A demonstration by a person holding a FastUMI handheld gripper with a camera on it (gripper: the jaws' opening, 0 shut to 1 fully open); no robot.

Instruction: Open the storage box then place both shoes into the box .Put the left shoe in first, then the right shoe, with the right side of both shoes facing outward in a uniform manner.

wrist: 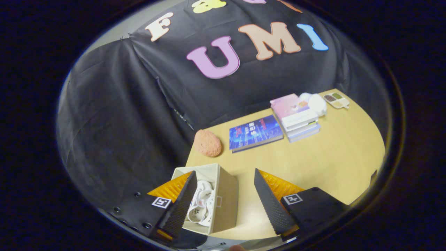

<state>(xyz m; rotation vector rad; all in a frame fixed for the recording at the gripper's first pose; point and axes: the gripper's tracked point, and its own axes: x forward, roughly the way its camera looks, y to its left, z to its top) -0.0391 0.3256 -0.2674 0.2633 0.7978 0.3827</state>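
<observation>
Gripper (223, 202) spread wide, holding nothing.
Lower frame: ridged fingers (270, 202) straddle beige fabric storage box (226, 198); white shoes (202, 205) inside.

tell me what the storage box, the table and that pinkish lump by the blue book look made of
Storage box: likely fabric-covered board, matte beige, with flat stiff walls; shoes lie inside.
Table: wood-look laminate or veneer, smooth pale surface with faint grain.
Pinkish lump: probably sponge or foam, going by its rough, pitted surface.
The gripper fingers stand open over the box.
</observation>
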